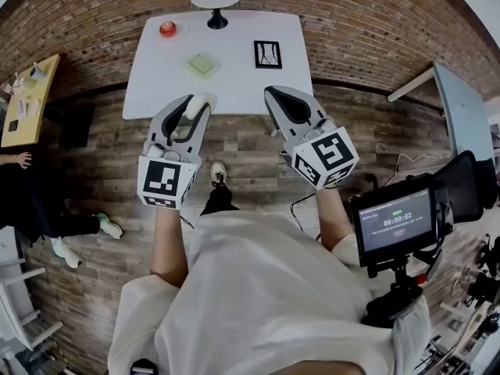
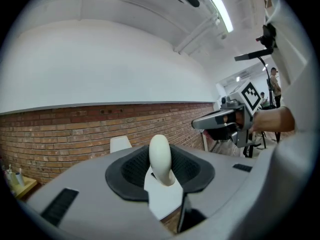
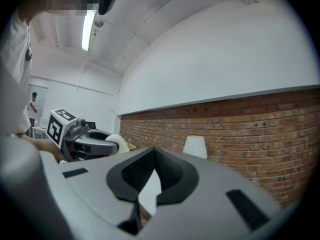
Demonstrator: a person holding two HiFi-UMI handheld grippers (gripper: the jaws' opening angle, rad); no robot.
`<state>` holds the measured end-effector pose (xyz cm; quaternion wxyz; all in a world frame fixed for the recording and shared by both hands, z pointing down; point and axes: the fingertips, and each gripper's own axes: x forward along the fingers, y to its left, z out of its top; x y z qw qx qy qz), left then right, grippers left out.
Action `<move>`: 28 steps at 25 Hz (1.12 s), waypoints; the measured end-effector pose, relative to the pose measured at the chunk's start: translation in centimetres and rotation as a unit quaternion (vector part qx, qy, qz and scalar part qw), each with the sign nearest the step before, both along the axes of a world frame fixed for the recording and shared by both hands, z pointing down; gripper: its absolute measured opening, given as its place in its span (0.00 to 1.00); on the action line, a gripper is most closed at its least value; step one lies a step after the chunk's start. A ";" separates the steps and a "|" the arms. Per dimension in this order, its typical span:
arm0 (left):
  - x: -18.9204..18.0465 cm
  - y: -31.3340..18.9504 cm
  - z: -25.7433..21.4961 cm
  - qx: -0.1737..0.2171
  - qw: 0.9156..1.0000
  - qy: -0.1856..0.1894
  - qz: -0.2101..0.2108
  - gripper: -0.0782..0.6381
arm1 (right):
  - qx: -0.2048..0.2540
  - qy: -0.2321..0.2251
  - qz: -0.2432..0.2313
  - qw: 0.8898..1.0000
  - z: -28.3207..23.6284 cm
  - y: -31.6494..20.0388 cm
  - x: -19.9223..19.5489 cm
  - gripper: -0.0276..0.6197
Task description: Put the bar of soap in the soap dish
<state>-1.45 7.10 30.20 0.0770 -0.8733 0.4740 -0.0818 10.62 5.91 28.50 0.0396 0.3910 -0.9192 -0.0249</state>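
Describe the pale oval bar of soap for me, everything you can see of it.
The cream-white, smooth oval bar of soap is clamped between the black ribbed pads of the left gripper. It stands on edge, and its rounded top pokes above the jaws. It looks solid and unmarked. It is held in the air near the white table's front edge, and only the pads touch it.
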 end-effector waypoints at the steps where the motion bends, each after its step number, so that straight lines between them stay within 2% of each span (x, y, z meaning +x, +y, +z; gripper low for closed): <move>1: -0.2 -0.9 0.0 -0.001 1.000 0.001 0.001 0.28 | 0.001 0.000 0.001 1.000 0.0 -0.8 -0.2 0.05; 10: -1.9 -8.2 -0.2 -0.004 1.000 0.005 0.018 0.28 | 0.008 0.000 0.018 1.000 -0.6 -7.6 -2.0 0.05; 28: -7.0 -18.9 -0.7 -0.004 1.000 0.003 0.023 0.28 | 0.000 0.002 0.010 1.000 -0.4 -18.1 -8.1 0.05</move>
